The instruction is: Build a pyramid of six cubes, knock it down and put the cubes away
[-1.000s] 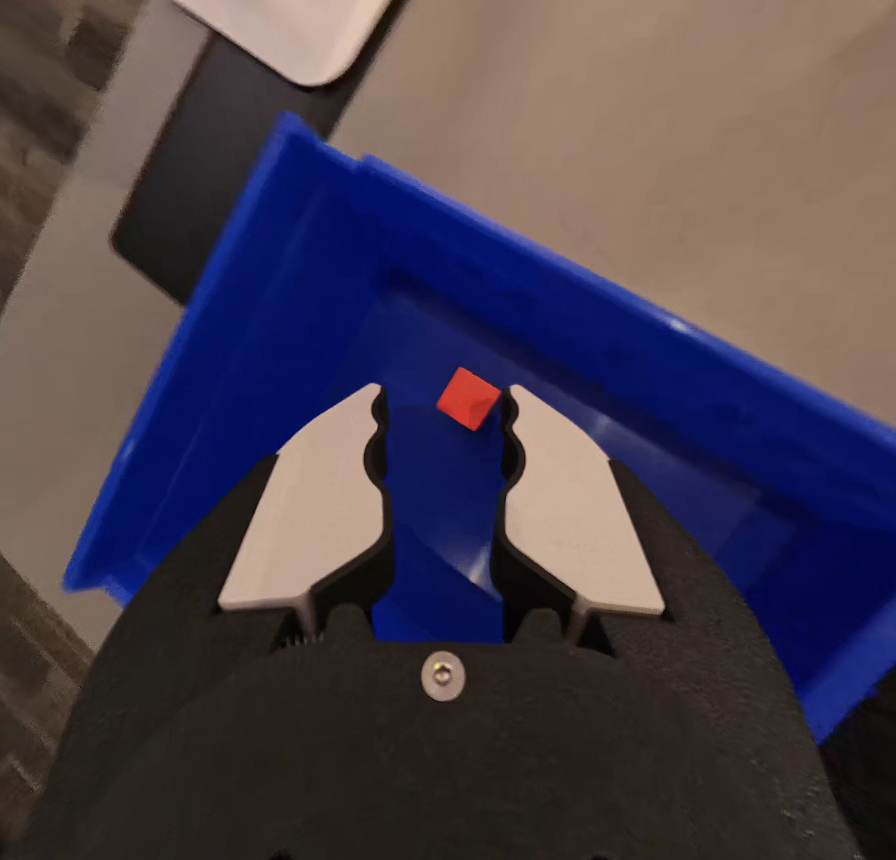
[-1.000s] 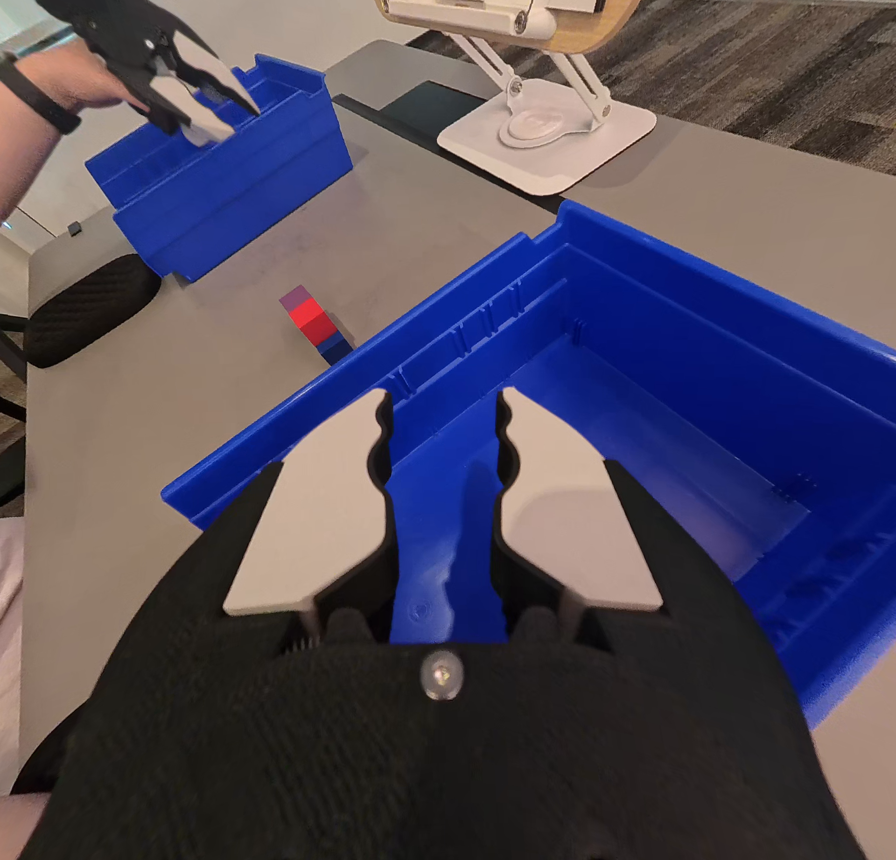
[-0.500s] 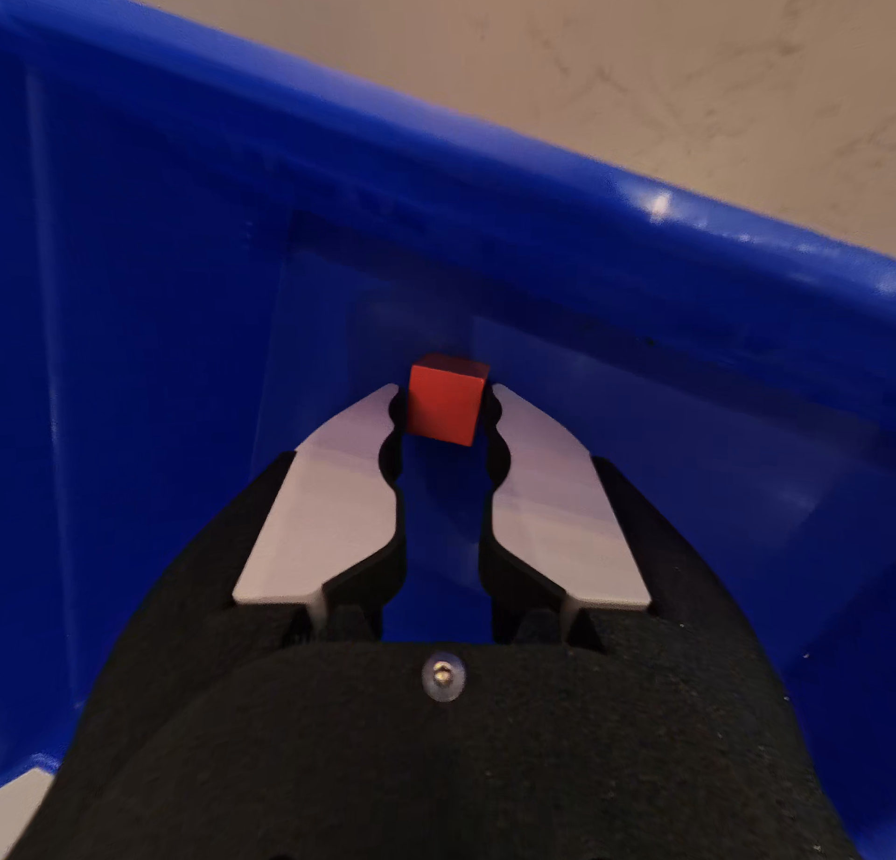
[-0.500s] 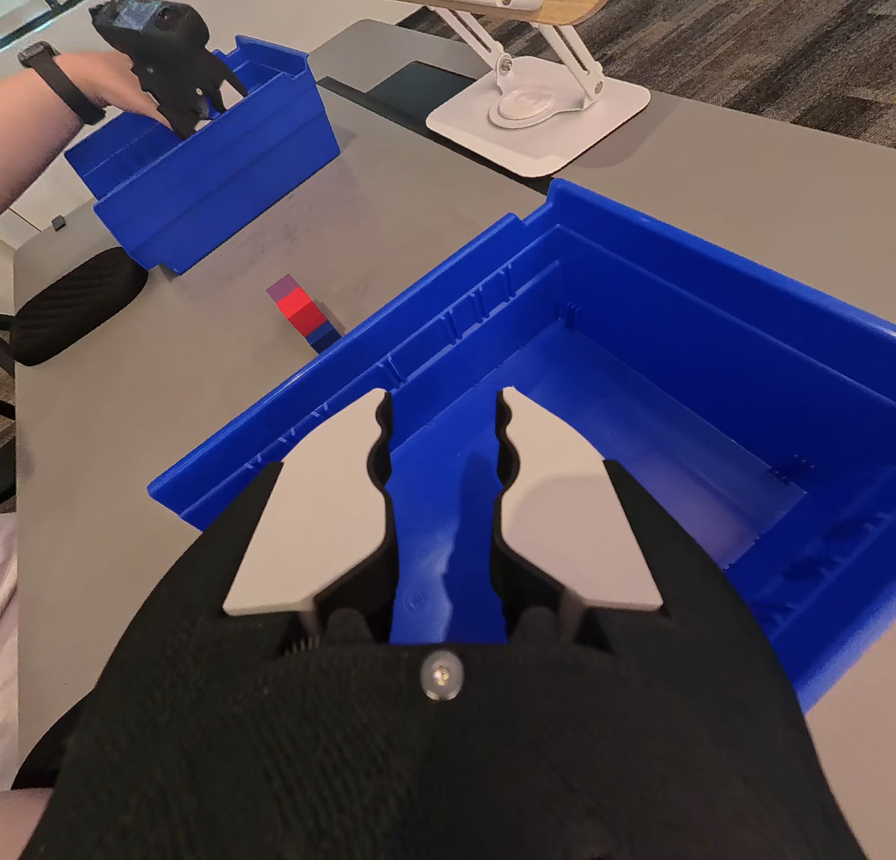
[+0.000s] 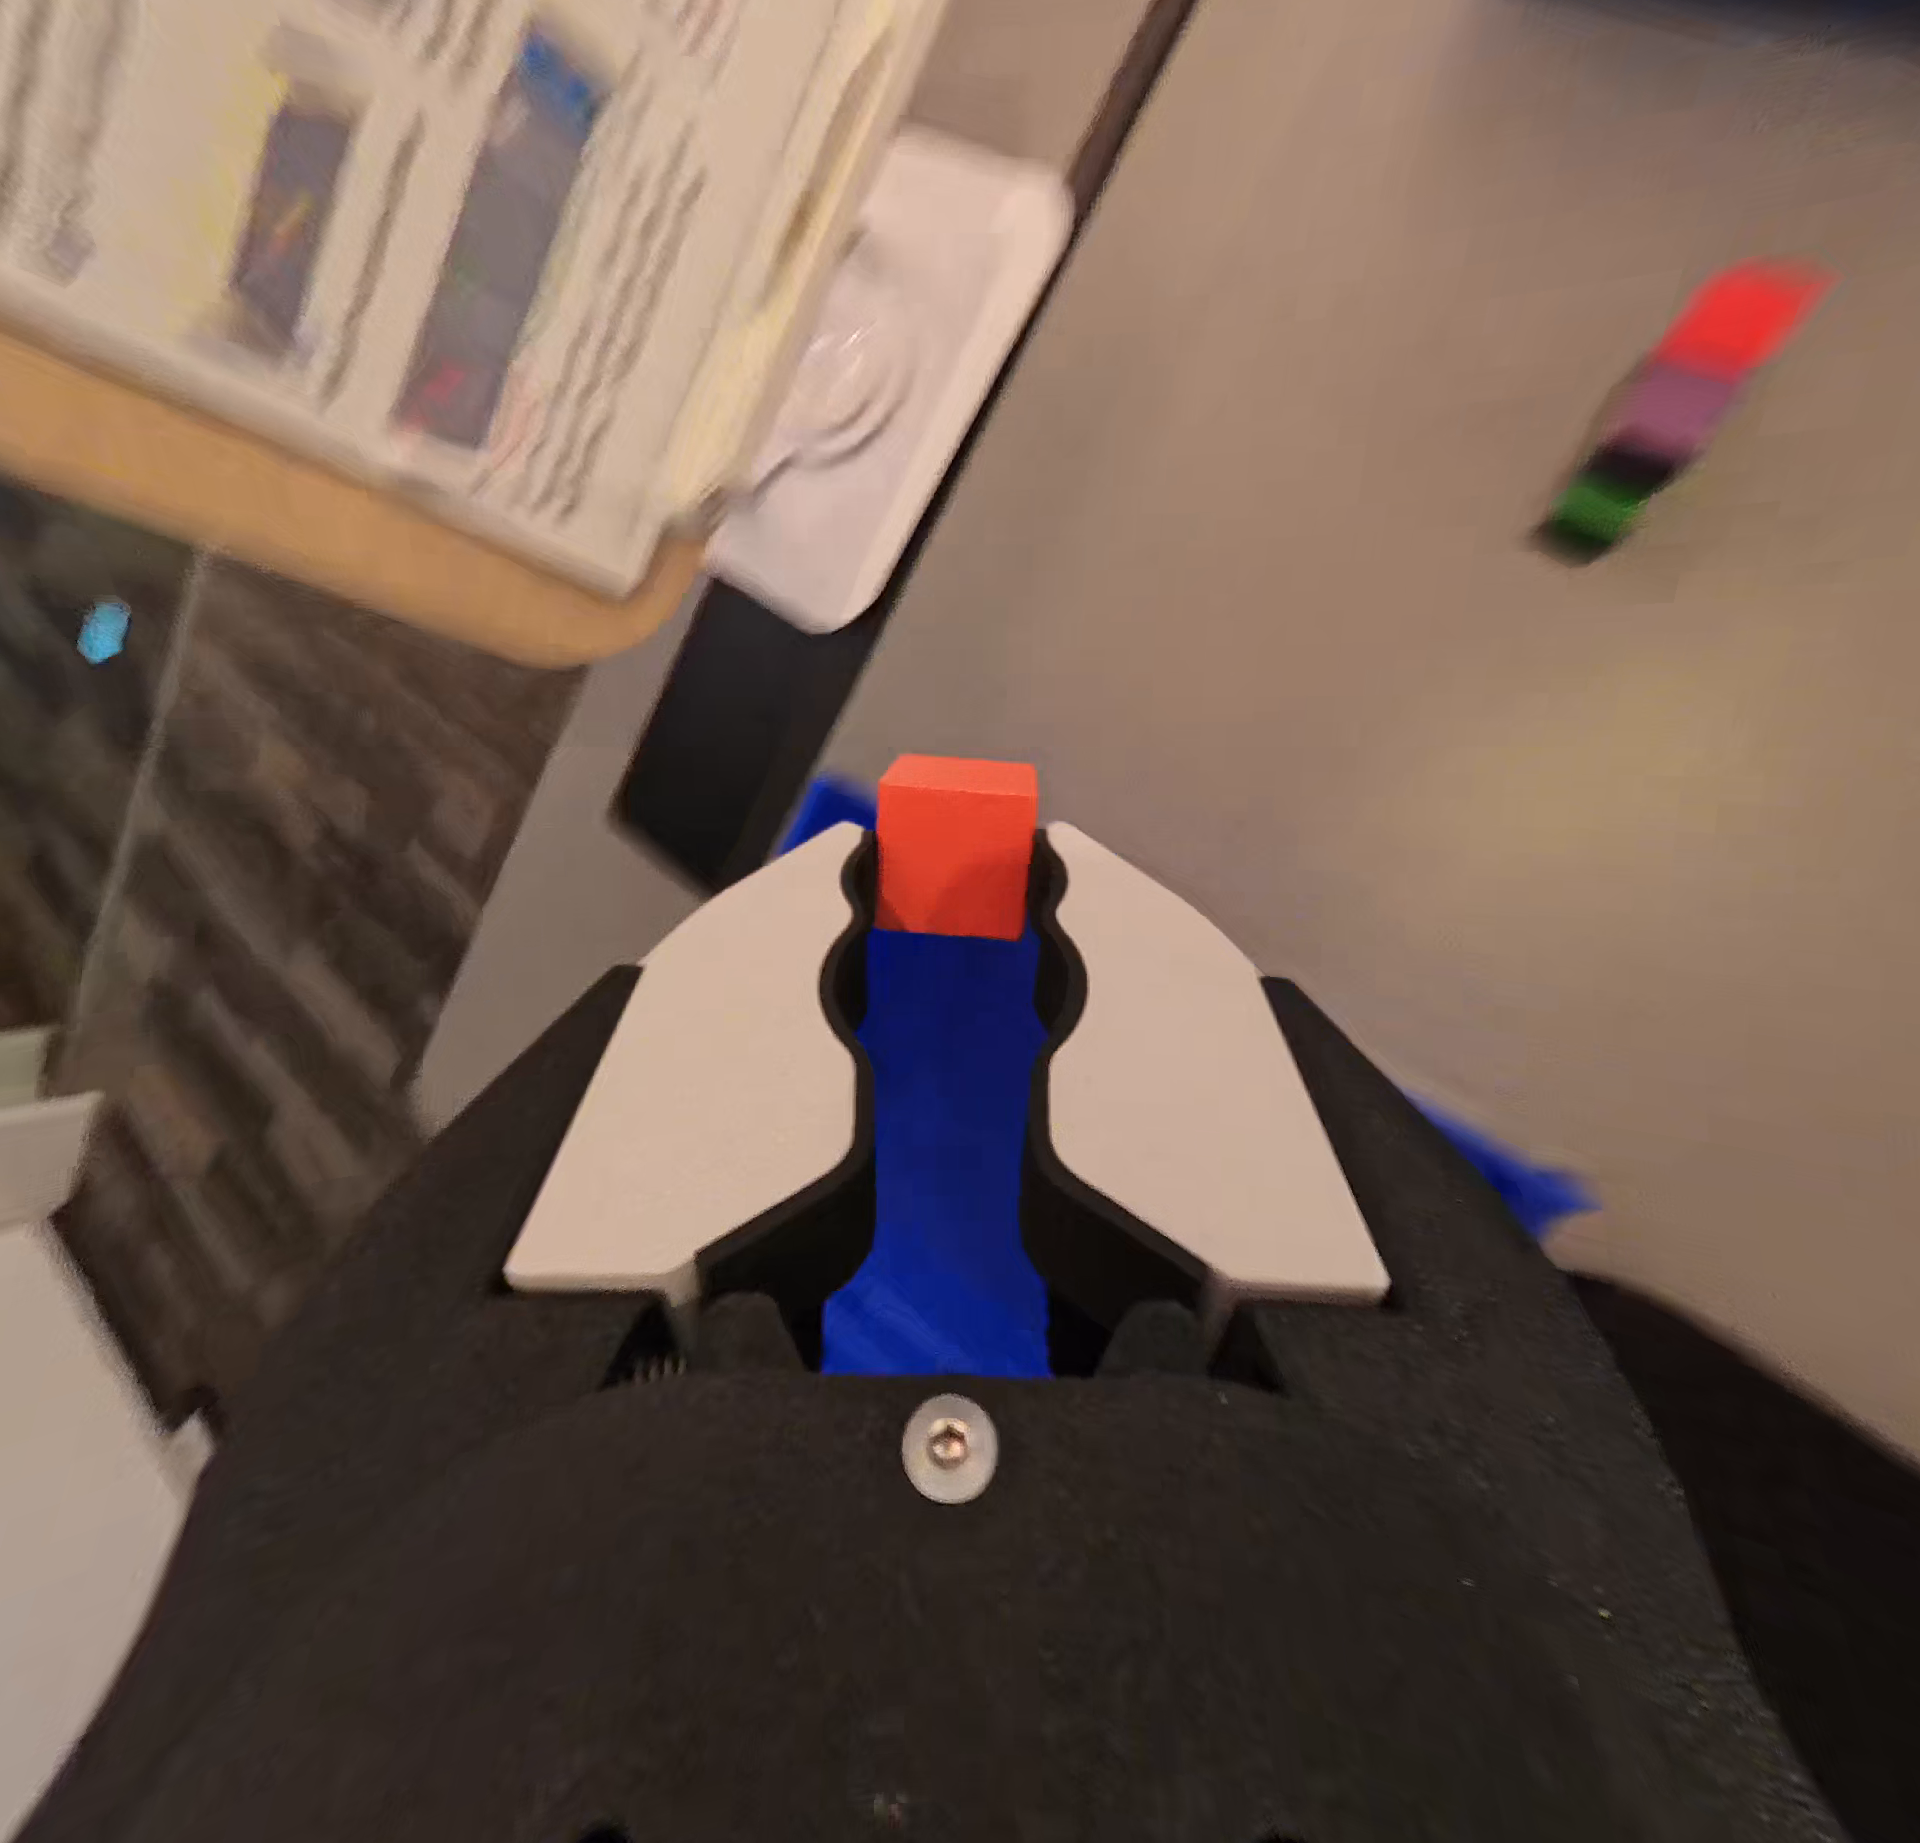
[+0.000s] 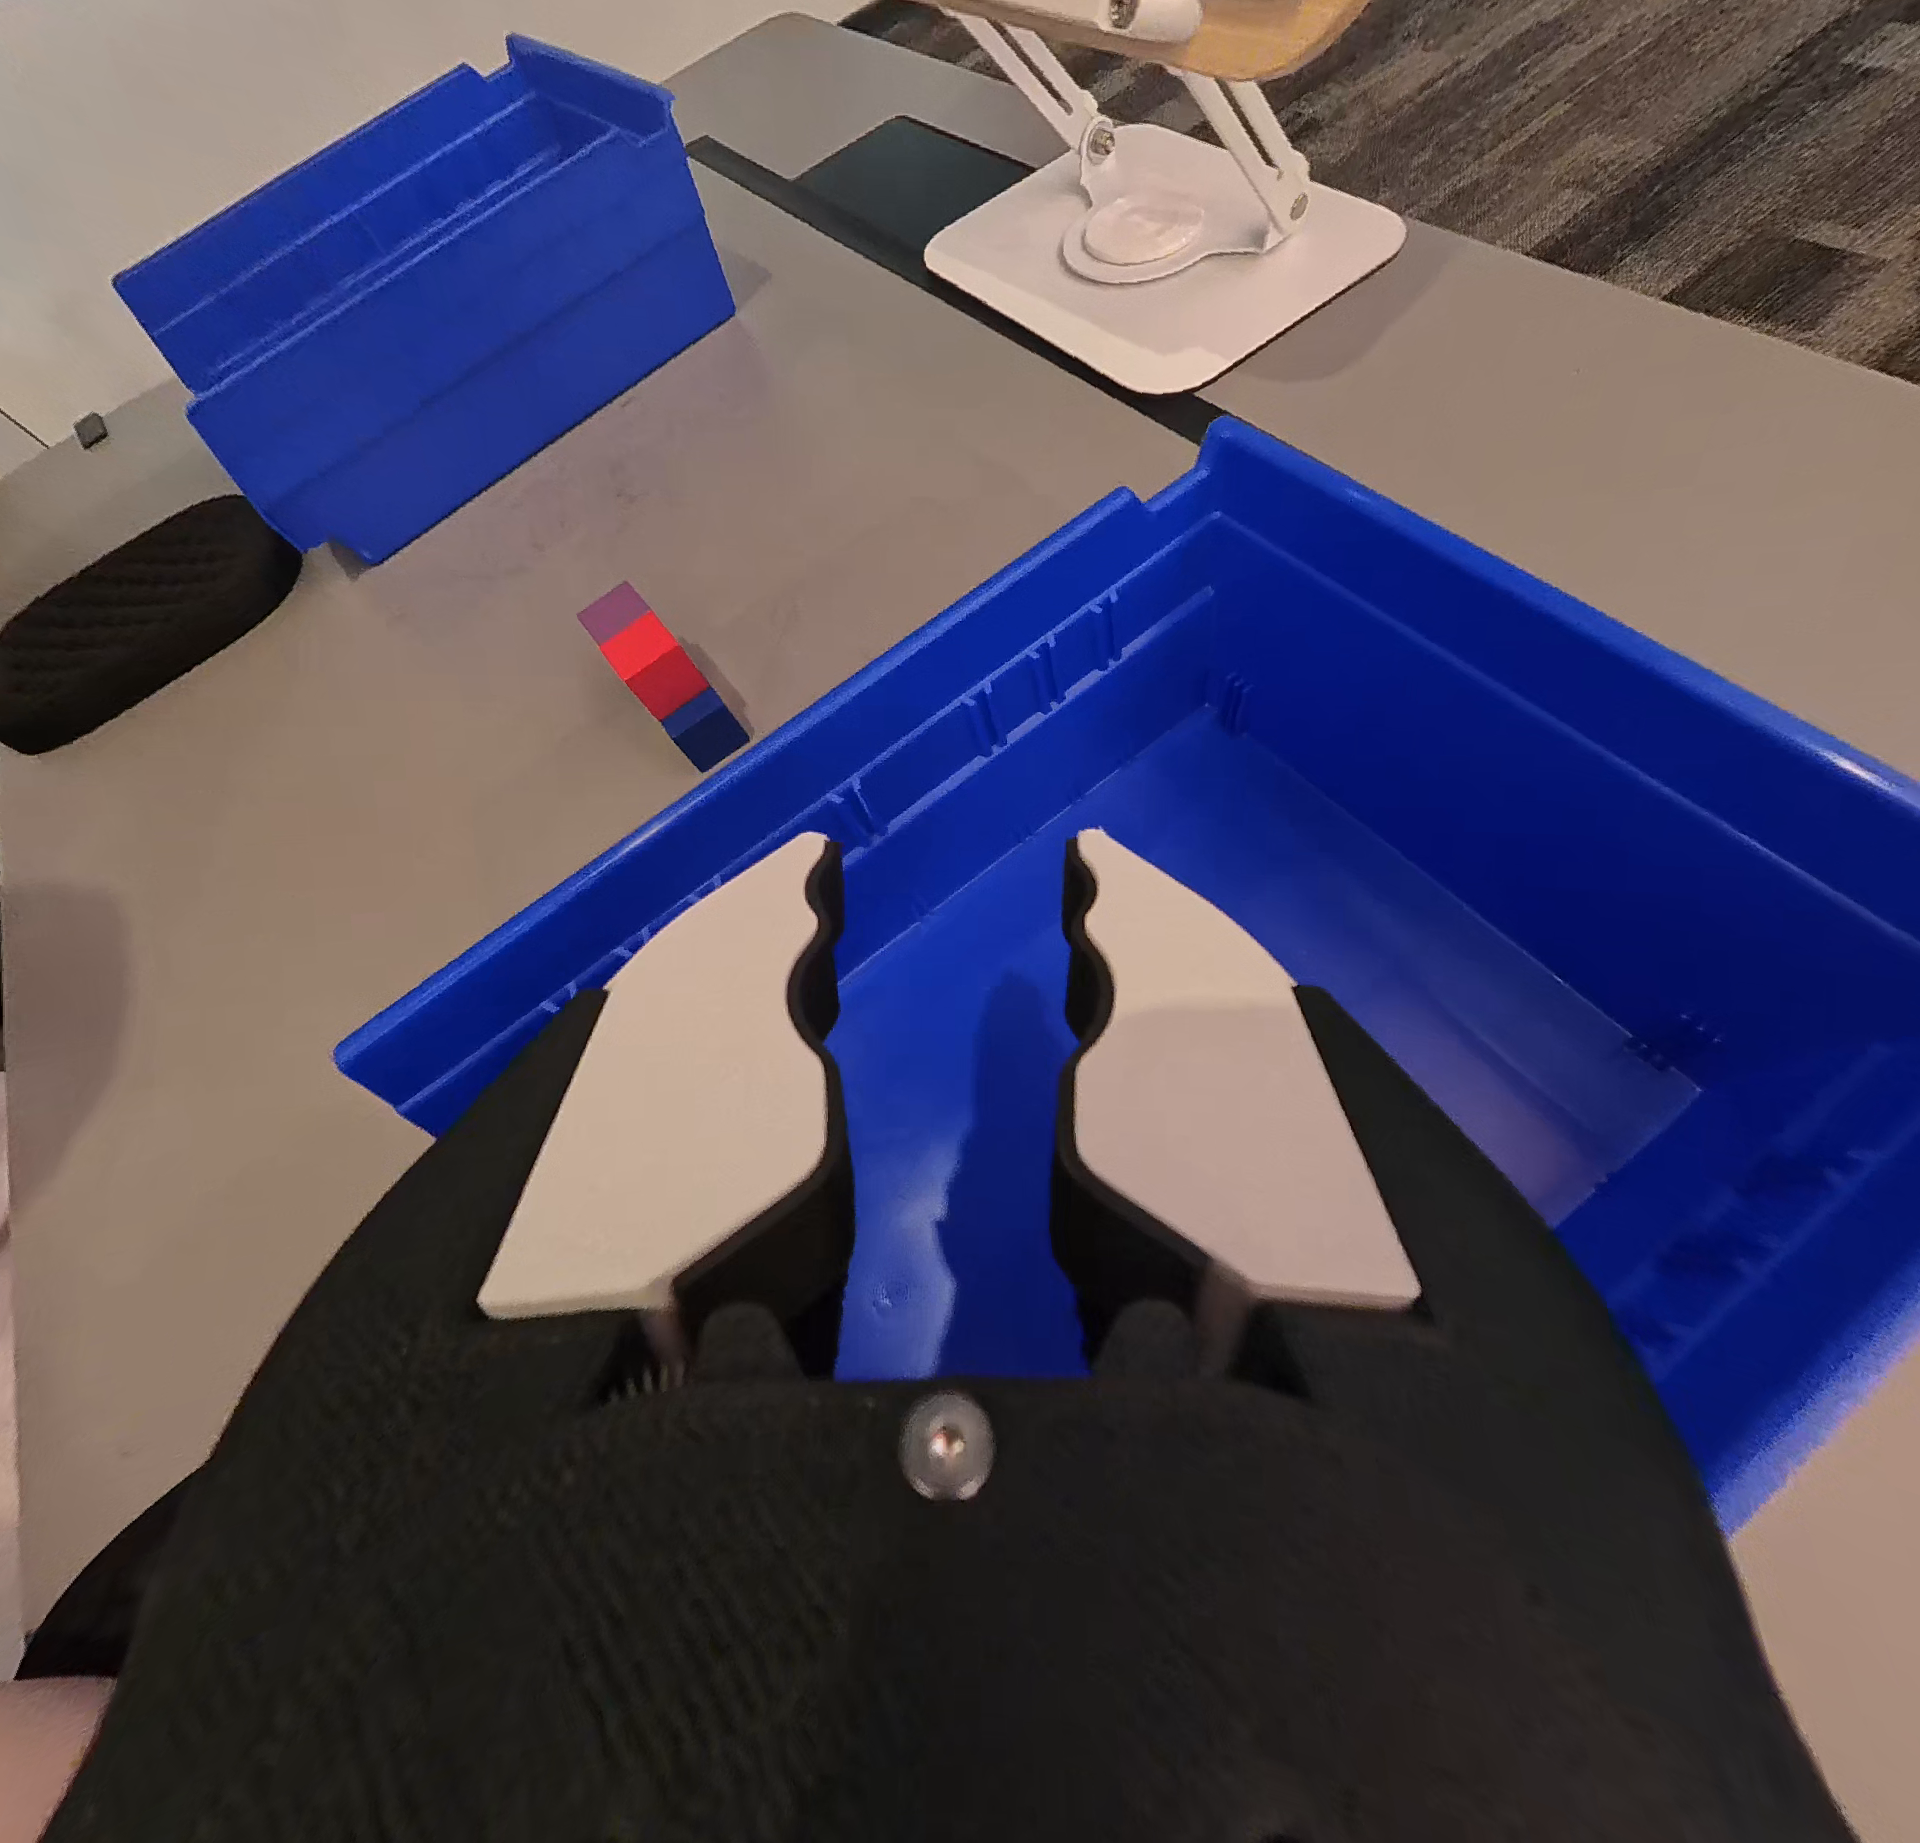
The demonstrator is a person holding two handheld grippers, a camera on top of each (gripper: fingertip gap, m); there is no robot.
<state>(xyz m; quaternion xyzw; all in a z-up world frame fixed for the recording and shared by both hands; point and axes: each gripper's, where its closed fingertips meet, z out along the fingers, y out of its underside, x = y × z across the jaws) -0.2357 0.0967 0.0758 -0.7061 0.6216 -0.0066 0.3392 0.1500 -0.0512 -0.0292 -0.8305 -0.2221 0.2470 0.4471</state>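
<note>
My left gripper (image 5: pixel 956 843) is shut on a small orange-red cube (image 5: pixel 956 848) and holds it in the air above the blue bin (image 5: pixel 935 1118) seen between the fingers. A row of cubes lies on the grey table: red (image 5: pixel 1745 323), purple (image 5: pixel 1673 411) and green (image 5: pixel 1595 515). In the right wrist view the row shows as purple (image 6: pixel 613 609), red (image 6: pixel 649 661) and dark blue (image 6: pixel 707 728). My right gripper (image 6: pixel 948 848) is open and empty over the near blue bin (image 6: pixel 727 827), whose floor is bare where visible.
A second blue bin (image 6: pixel 436 266) stands at the far left of the table. A document stand with a white base (image 6: pixel 1164 255) is at the back. A black padded rest (image 6: pixel 135 619) lies at the left edge. Dark carpet lies beyond the table. My hands' fingertips stand some 45 cm from each other.
My left gripper closed on the orange-red cube inside the far bin and lifted it out, swinging toward the table. It has left the right wrist view. My right gripper has barely moved.
</note>
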